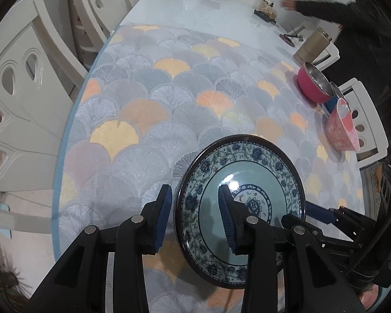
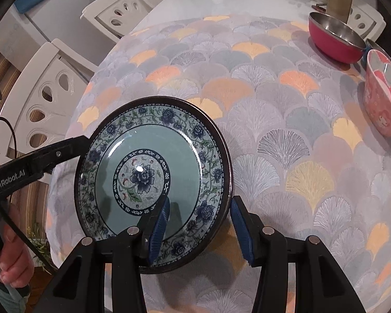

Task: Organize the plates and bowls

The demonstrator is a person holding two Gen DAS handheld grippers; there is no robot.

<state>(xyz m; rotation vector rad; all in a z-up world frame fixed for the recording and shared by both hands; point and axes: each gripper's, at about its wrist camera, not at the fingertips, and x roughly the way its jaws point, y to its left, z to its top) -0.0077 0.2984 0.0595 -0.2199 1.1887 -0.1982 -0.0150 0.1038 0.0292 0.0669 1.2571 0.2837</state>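
A: The worktop [image 2: 273, 135] has a fan-pattern cloth; the plate [image 2: 153, 180] lies flat at its near edge.

B: Glazed ceramic: stiff, slippery, fragile. Take the rim.

A: The right gripper [image 2: 199, 224] has wide jaws around the plate's near rim; the left gripper [image 1: 195, 216] has wide jaws around its left rim.

Plates: one, a blue floral plate [image 1: 241, 200] [image 2: 153, 182] with a dark rim.
Bowls: two in clear sight, a red metal-lined bowl [image 1: 312, 83] [image 2: 333, 39] and a pink patterned bowl [image 1: 341, 130] [image 2: 385, 94]; a further dish edge between them is too hidden to count.
Hand-held grippers: two, the left hand-held gripper [image 1: 195, 216] [image 2: 39, 159] and the right hand-held gripper [image 2: 198, 227] [image 1: 325, 214].
Chairs: at least four white chairs, two along each long side of the worktop [image 1: 195, 7].
Tins: one gold tin [image 1: 312, 45].
Cloths: one fan-patterned cloth [image 1: 169, 99].
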